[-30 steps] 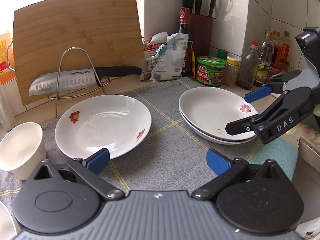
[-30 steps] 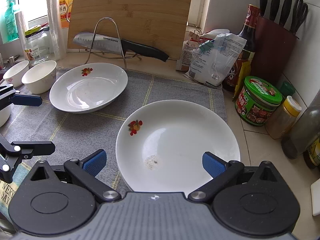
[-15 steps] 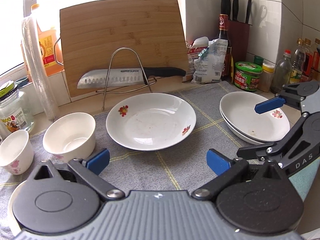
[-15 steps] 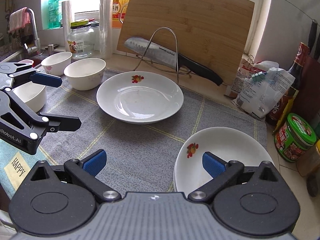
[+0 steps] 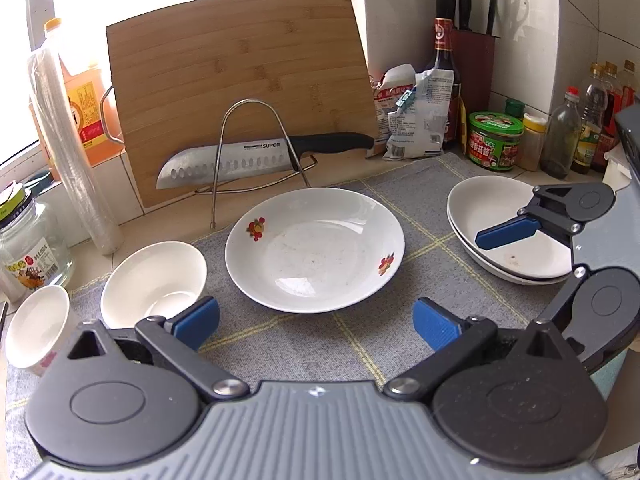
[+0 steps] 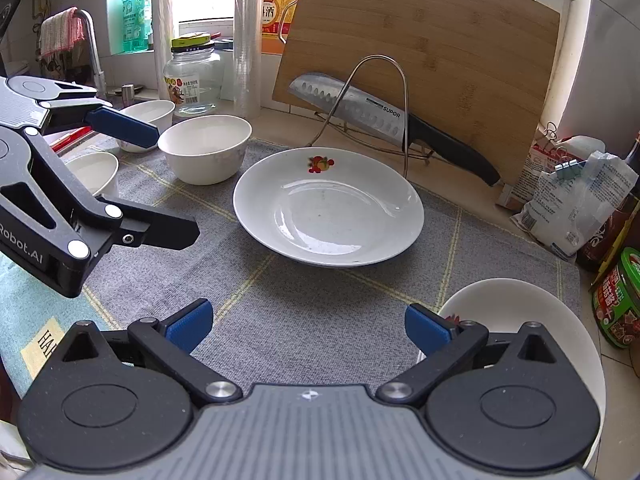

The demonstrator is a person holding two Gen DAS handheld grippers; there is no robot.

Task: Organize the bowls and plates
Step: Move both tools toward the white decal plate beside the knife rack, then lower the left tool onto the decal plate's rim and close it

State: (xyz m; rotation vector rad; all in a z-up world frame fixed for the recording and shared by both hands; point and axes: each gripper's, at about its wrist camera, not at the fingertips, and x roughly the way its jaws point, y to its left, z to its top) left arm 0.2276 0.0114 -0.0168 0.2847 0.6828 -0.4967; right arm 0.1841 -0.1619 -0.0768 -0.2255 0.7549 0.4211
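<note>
Plate [image 5: 316,248]: white, shallow, red flower prints, alone mid-mat.
Room: bare mat [image 5: 304,340] around it.
Left gripper [image 5: 316,322]: jaws apart, empty.
Right gripper [image 6: 308,326]: jaws apart, empty.

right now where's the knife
The knife rests across the wire rack against the bamboo cutting board, just behind the single plate mid-mat.

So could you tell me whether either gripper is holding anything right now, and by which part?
Nothing is held. The left gripper and right gripper both have open jaws over the grey mat.
</note>
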